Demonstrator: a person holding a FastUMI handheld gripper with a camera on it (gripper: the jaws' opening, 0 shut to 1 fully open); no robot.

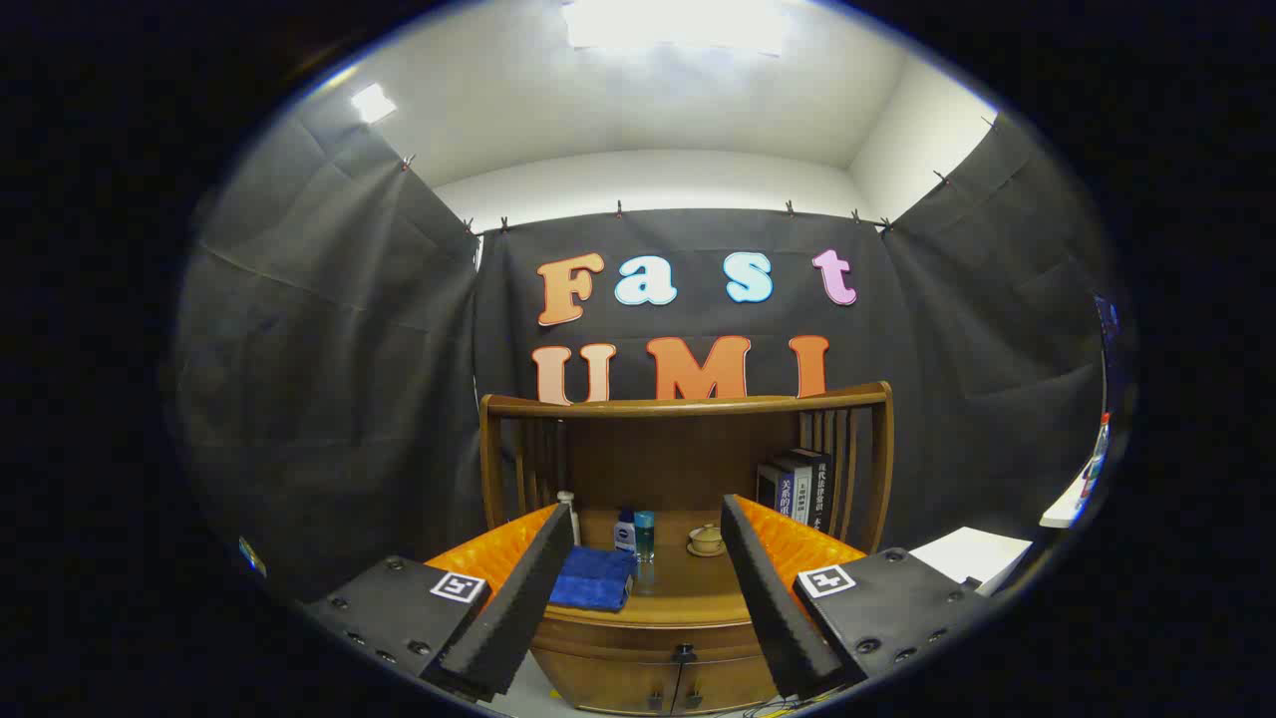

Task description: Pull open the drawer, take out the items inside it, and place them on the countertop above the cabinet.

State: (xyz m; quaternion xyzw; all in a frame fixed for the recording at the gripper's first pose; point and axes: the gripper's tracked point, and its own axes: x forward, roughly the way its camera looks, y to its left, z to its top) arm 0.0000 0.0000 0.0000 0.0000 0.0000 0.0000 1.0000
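A brown wooden cabinet point(688, 439) with a railed back stands ahead of me. Its countertop point(698, 588) lies beyond and between my fingers. On it rest a folded blue cloth point(595, 578), a small dark-blue bottle point(625, 532), a teal bottle point(645, 534), a white bottle point(568, 504) and a small tea cup on a saucer point(706, 540). Below the top, the drawer front point(648, 663) with a dark knob point(684, 653) looks closed. My gripper point(648, 608) is open, well short of the cabinet, with nothing between its fingers.
Several books point(797, 487) stand upright at the right end of the countertop against the rails. A white table surface point(972, 553) sits to the right of the cabinet. Black cloth walls enclose the booth on three sides.
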